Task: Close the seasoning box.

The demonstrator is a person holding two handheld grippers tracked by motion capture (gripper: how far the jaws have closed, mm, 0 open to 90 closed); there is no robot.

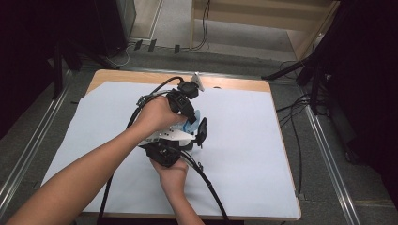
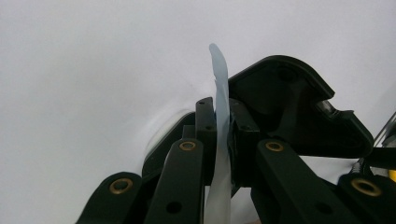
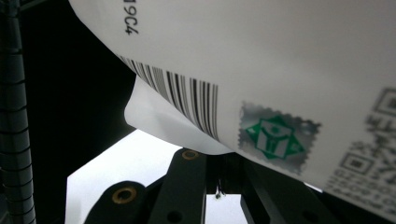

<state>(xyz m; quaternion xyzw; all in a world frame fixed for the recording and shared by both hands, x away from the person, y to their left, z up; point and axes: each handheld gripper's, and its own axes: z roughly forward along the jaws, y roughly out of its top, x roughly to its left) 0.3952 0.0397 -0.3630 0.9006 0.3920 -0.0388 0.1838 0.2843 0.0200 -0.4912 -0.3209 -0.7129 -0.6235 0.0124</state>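
Note:
A thin light blue pouch (image 1: 193, 123) hangs between both grippers over the middle of the table. In the left gripper view I see it edge-on as a pale blue strip (image 2: 219, 79), with my left gripper (image 2: 218, 122) shut on it. The right gripper's black body (image 2: 289, 107) sits just behind. In the right gripper view the pouch's white label (image 3: 280, 70), with a barcode, a green stamp and a QR code, leans over my right gripper (image 3: 219, 156). Its jaws stand close together at the label's lower edge, tips hidden. From above, the left gripper (image 1: 191, 116) and right gripper (image 1: 200, 133) meet at the pouch.
A white sheet (image 1: 244, 154) covers the wooden table (image 1: 234, 85). Black cables (image 1: 206, 180) trail from the grippers toward the front edge. Metal rails (image 1: 328, 159) run along both sides on the floor, with dark stands (image 1: 309, 70) at the right and a wooden shelf (image 1: 263, 18) behind.

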